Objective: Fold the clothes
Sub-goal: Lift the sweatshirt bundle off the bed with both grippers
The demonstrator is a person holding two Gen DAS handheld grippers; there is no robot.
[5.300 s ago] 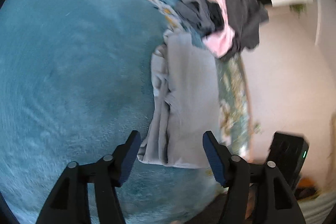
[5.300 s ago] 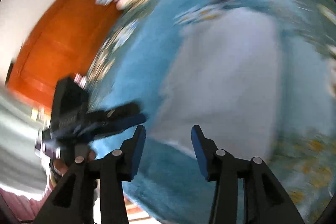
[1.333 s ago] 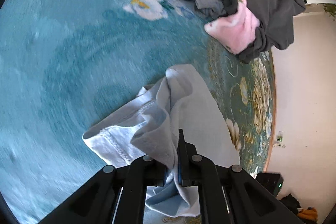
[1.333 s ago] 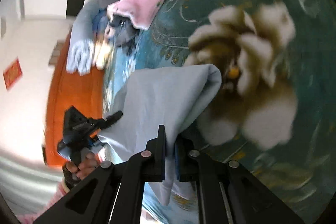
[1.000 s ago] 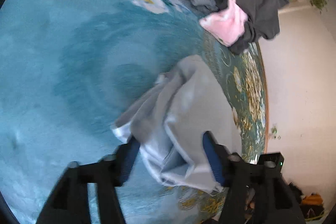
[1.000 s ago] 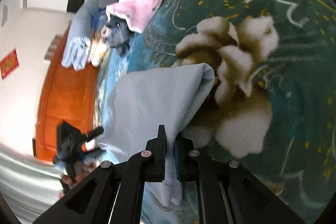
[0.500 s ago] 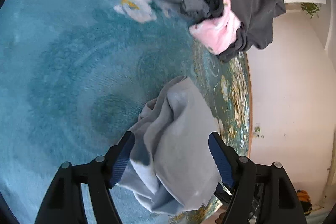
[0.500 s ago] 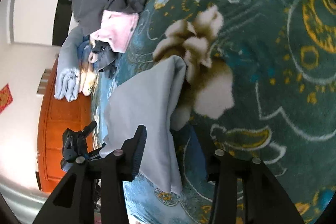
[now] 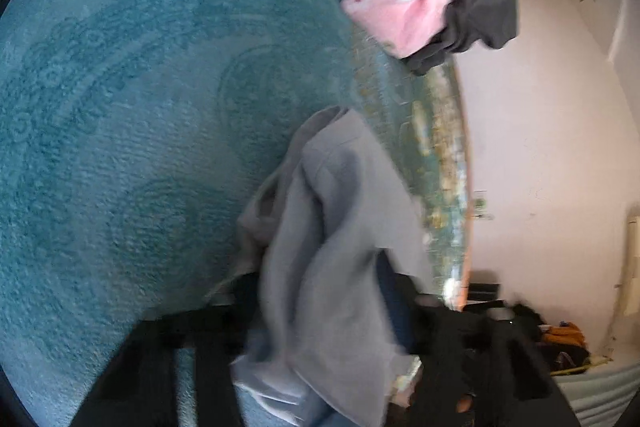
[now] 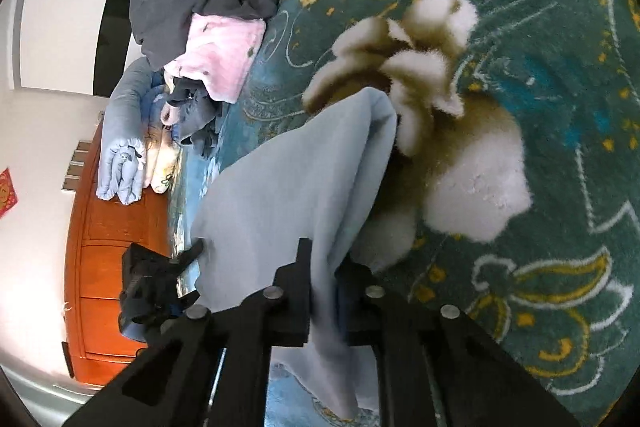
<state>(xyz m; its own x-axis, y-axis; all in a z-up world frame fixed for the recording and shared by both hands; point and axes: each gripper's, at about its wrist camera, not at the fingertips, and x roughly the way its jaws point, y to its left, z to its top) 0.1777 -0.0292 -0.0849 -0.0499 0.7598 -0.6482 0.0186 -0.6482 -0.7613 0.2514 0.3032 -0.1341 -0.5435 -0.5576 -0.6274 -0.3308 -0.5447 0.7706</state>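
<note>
Grey garment (image 9: 332, 247) runs lengthwise from lower centre toward upper right across the rug (image 9: 120, 147). Right claw (image 10: 322, 287), just closed, pinches its edge. Left claw (image 9: 320, 311), just closing with cloth between, is blurred and half hidden; grip cannot be told.

The pale grey-blue garment (image 10: 296, 179) between the right gripper's (image 10: 322, 267) fingers is soft matt cloth, smooth like fleece. The gripper is matt black plastic with small metal pins. Under it the teal carpet (image 10: 560, 107) is thick rough pile (the white flower looks fluffy). Left of the tongs stands a glossy orange wooden cabinet (image 10: 104, 259). Ahead, the pink cloth (image 10: 220, 63) looks plush.
</note>
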